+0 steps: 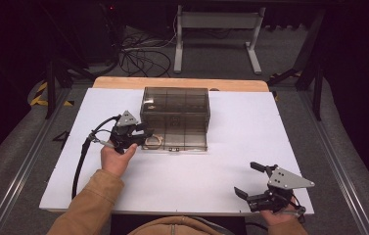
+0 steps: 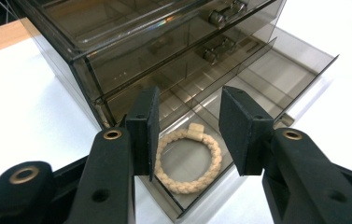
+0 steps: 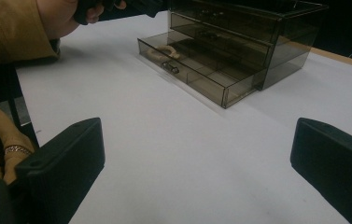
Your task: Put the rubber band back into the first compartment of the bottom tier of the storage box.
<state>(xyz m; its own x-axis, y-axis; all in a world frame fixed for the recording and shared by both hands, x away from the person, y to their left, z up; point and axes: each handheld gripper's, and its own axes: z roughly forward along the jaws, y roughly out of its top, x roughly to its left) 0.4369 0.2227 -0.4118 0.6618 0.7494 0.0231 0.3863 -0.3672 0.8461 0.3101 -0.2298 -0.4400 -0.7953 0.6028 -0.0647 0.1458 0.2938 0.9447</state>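
Above open drawer (image 2: 276,70) | left gripper (image 2: 187,121) parted, empty | bracelet (image 2: 187,161) inside

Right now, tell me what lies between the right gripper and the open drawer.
Bare white table top, seen in the right gripper view, separates the right gripper from the open drawer.

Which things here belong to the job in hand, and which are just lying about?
In the job:
braided bracelet, lying in the open bottom drawer
smoky plastic drawer box
left gripper, jaws apart above the bracelet

Not in use:
right gripper, open, off to the side
cables on the floor
metal stand
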